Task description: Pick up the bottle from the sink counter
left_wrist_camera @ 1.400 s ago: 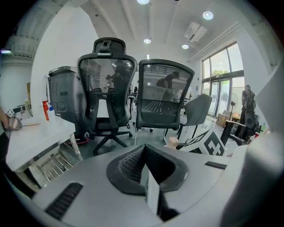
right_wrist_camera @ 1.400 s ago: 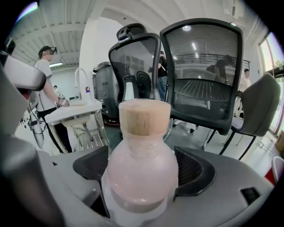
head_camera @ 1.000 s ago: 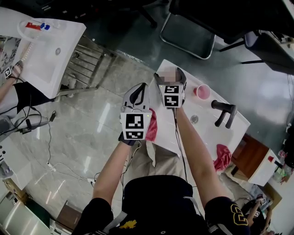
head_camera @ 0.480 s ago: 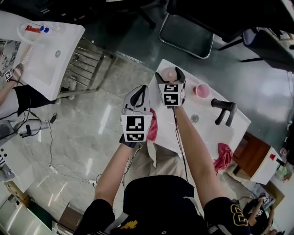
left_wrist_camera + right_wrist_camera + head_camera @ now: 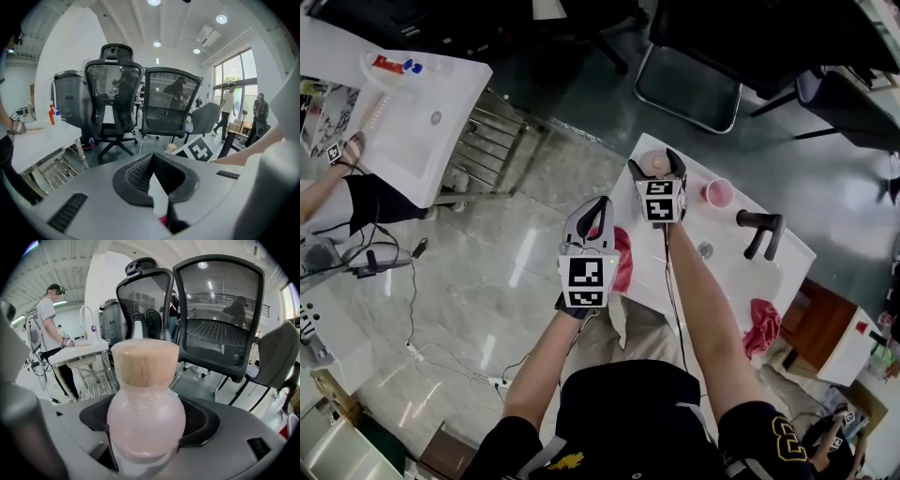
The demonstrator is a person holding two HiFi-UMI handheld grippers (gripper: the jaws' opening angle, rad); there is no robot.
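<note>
A pale pink round bottle [image 5: 145,399] with a light wooden stopper stands at the far left corner of the white sink counter [image 5: 741,272]. My right gripper [image 5: 146,423] is around its belly, and both dark pads lie against its sides. From the head view the bottle [image 5: 653,163] shows between the right gripper's [image 5: 655,159] jaws. My left gripper [image 5: 600,208] hovers off the counter's left edge, its jaws shut with nothing in them. In its own view the left gripper [image 5: 152,159] points at office chairs.
On the counter stand a pink cup [image 5: 718,193], a black faucet [image 5: 759,230] and a drain [image 5: 705,249]. A red cloth [image 5: 622,258] hangs at the left edge, and another [image 5: 761,323] at the near right. A second white sink unit [image 5: 412,122] stands far left. Office chairs [image 5: 220,319] lie ahead.
The right gripper's jaws have drawn in round the bottle. Both grippers sit slightly lower and to the right in the head view. The left gripper keeps its place beside the counter.
</note>
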